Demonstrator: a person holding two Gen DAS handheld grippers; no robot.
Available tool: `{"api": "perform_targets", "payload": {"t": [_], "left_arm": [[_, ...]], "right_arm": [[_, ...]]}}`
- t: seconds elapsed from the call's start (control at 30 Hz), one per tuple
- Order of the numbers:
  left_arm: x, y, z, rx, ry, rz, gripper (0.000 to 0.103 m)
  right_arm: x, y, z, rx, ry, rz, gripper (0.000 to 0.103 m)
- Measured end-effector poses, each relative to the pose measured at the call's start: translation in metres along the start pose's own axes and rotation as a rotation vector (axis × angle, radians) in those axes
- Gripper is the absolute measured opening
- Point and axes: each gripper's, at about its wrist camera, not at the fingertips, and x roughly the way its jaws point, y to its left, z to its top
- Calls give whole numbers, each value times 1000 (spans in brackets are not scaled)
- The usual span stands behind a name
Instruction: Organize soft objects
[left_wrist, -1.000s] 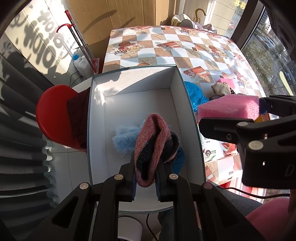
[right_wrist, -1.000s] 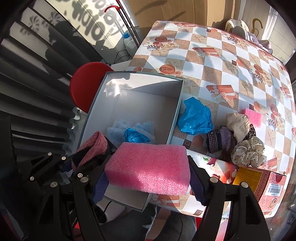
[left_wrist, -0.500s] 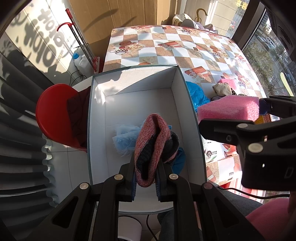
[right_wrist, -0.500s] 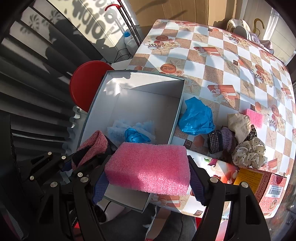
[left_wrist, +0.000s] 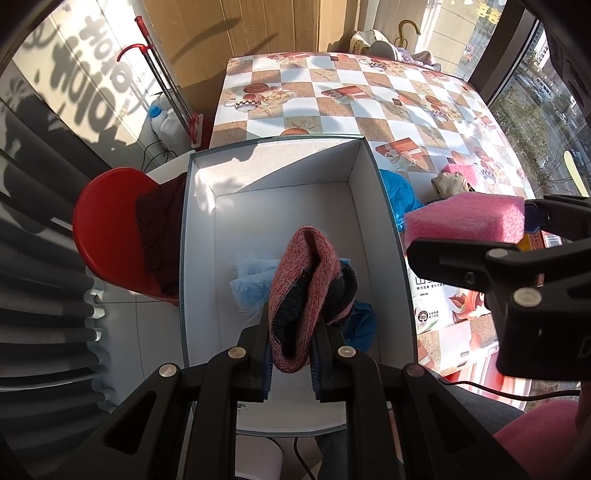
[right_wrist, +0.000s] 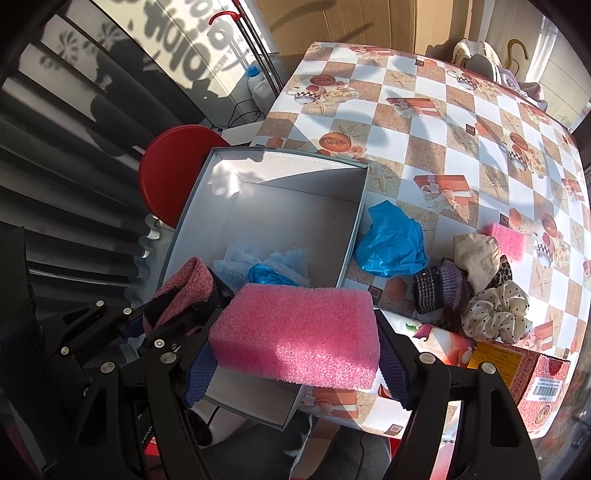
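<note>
My left gripper (left_wrist: 290, 363) is shut on a pink and dark knitted sock (left_wrist: 303, 291), held over the near end of the white box (left_wrist: 195, 258). In the box lie a pale blue fluffy cloth (left_wrist: 251, 284) and a blue plastic piece (left_wrist: 360, 323). My right gripper (right_wrist: 295, 356) is shut on a large pink sponge (right_wrist: 299, 332), just over the box's near right corner. The sock (right_wrist: 184, 291) and the left gripper show at the left of the right wrist view.
On the checked tablecloth (right_wrist: 424, 122) right of the box lie a blue plastic bag (right_wrist: 391, 240), a small pink sponge (right_wrist: 508, 240), a beige cloth (right_wrist: 476, 254), a striped knit (right_wrist: 437, 290) and a dotted scrunchie (right_wrist: 498, 310). A red stool (left_wrist: 107, 229) stands left of the box.
</note>
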Motion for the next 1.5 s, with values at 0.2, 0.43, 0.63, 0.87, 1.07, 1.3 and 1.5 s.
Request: {"api": "perform_targets", "payload": {"t": [0.2, 0.43, 0.63, 0.87, 1.07, 1.3, 1.5], "left_arm": [[4, 11, 4, -36, 9, 6, 18], [10, 26, 11, -74, 28, 13, 18], [9, 29, 15, -89, 22, 20, 20], [4, 25, 18, -89, -2, 9, 63], [-1, 29, 22, -155, -35, -32, 90], [-12, 20, 39, -160, -83, -70, 92], [-15, -20, 66, -66, -84, -135, 92]], "right_arm": [[3, 6, 9, -38, 10, 13, 77], [8, 9, 25, -59, 12, 18, 77], [9, 14, 36, -77, 12, 40, 77], [9, 15, 41, -81, 23, 91, 80], [3, 0, 41, -35, 16, 86, 101], [-29, -56, 38, 61, -1, 61, 101], [-65, -149, 29, 253, -22, -15, 101]]}}
